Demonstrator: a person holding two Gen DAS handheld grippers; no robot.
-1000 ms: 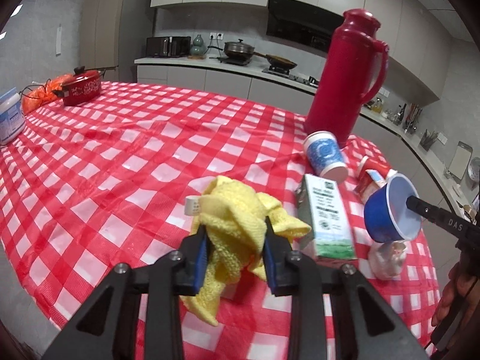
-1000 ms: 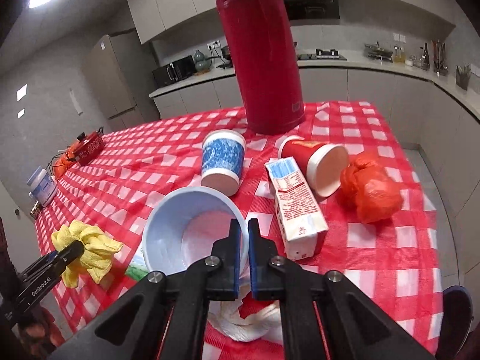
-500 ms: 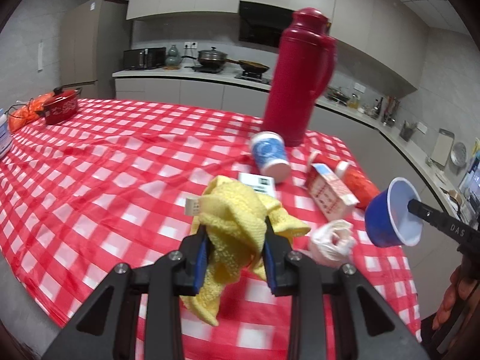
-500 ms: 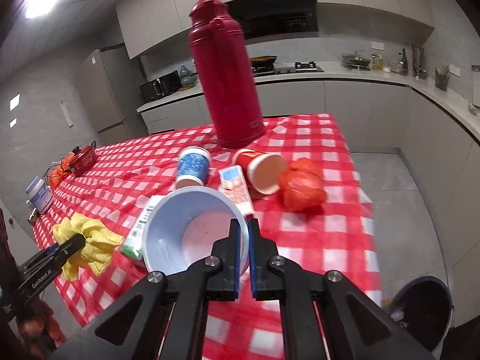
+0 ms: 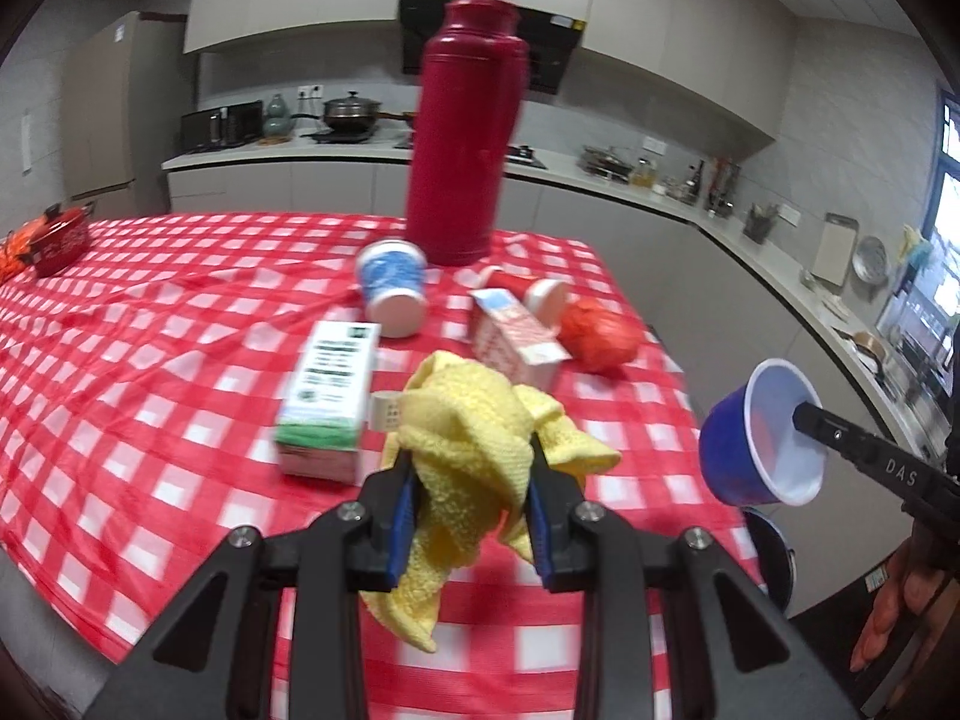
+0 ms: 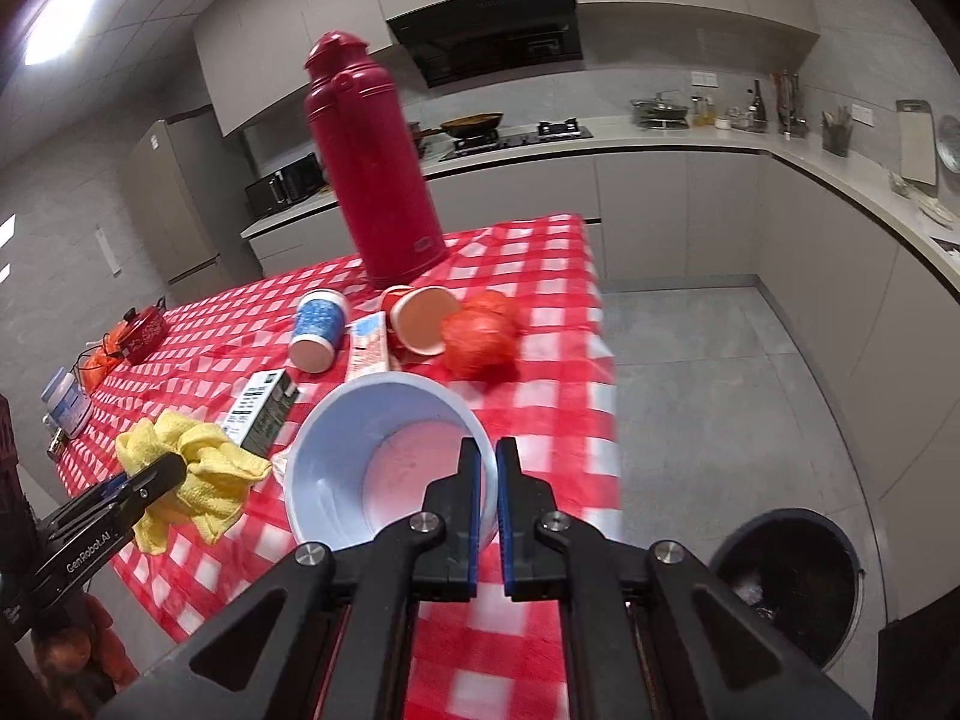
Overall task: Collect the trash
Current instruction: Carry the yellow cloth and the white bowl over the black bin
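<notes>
My left gripper point(image 5: 468, 498) is shut on a yellow cloth point(image 5: 474, 438) and holds it above the near edge of the red checked table point(image 5: 150, 360). My right gripper point(image 6: 487, 480) is shut on the rim of a blue plastic cup point(image 6: 360, 468), held in the air off the table's right edge; the cup also shows in the left wrist view point(image 5: 756, 438). A black trash bin point(image 6: 786, 582) stands on the floor below right. On the table lie a green-white carton point(image 5: 330, 396), a red-white carton point(image 5: 516, 342), a blue paper cup point(image 5: 393, 288), a red paper cup point(image 5: 528, 291) and an orange bag point(image 5: 600, 336).
A tall red thermos point(image 5: 468, 138) stands upright behind the trash. A red pot point(image 5: 57, 237) sits at the table's far left, a white jar point(image 6: 66, 402) beside it. Kitchen counters point(image 6: 840, 180) run along the back and right walls. Grey floor point(image 6: 720, 372) lies right of the table.
Both grippers have pulled back and swung right. The blue cup has moved from above the table to off its right edge, and the bin has come into fuller view.
</notes>
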